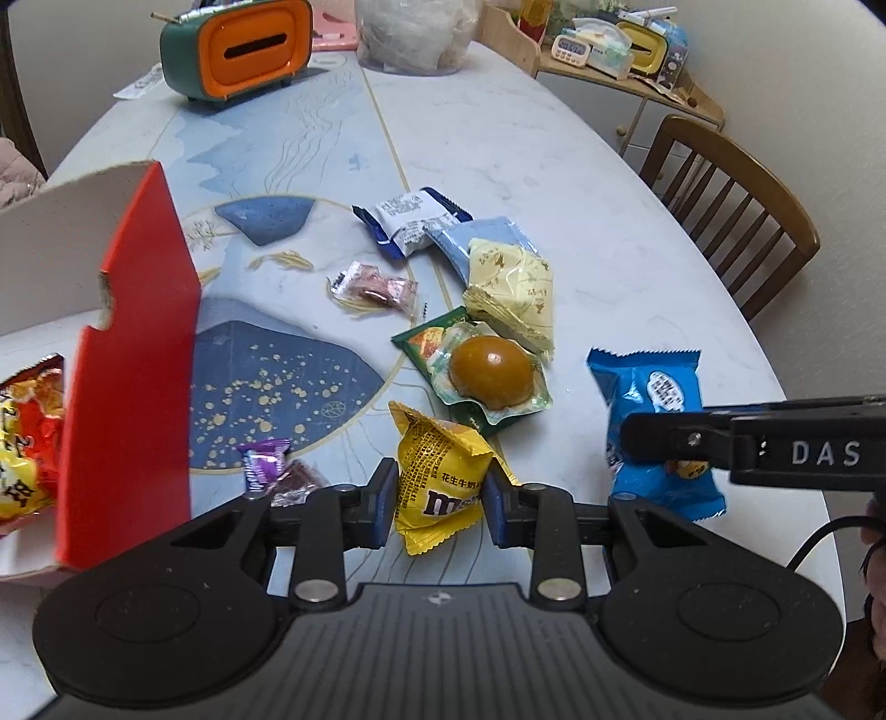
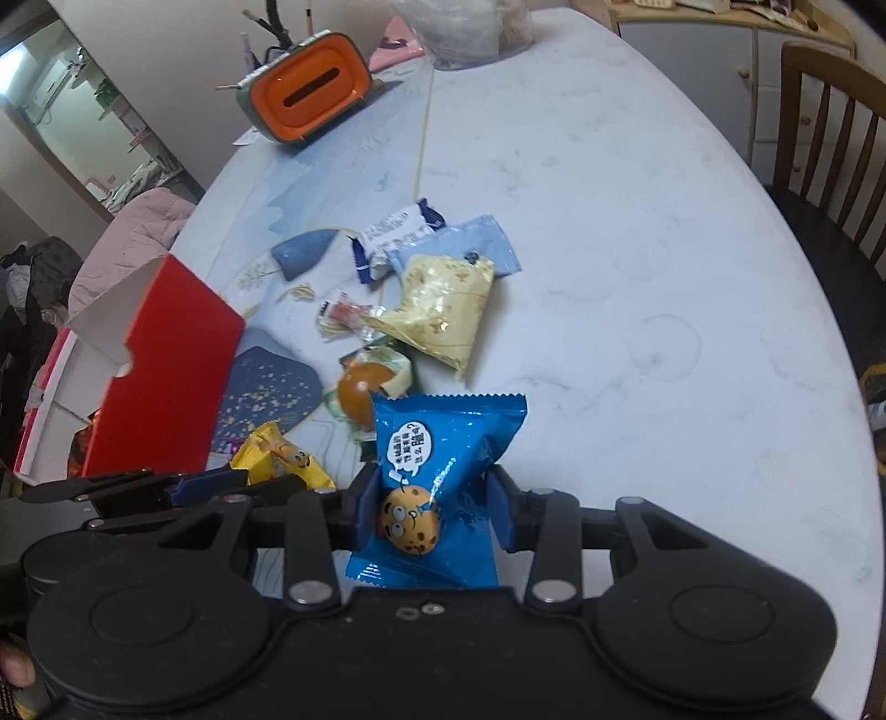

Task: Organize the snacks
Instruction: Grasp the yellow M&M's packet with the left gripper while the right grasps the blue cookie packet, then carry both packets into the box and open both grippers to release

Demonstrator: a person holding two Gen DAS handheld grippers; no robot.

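My left gripper (image 1: 441,494) is shut on a yellow M&M's packet (image 1: 437,476) just above the table. My right gripper (image 2: 432,507) is shut on a blue cookie packet (image 2: 437,471); that packet (image 1: 653,426) and the right gripper's finger show at the right of the left wrist view. An open red and white box (image 1: 133,354) stands at the left with a red-yellow snack bag (image 1: 27,437) inside. Loose snacks lie in the middle: a packed brown egg (image 1: 490,371), a pale yellow packet (image 1: 515,288), a light blue packet (image 1: 482,232), a white-navy packet (image 1: 410,219), and small candies (image 1: 376,288).
An orange and green tissue box (image 1: 243,50) and a plastic bag (image 1: 415,30) stand at the table's far end. A wooden chair (image 1: 731,205) stands at the right edge. A purple candy (image 1: 266,465) lies by the box. A cluttered shelf (image 1: 620,50) is behind.
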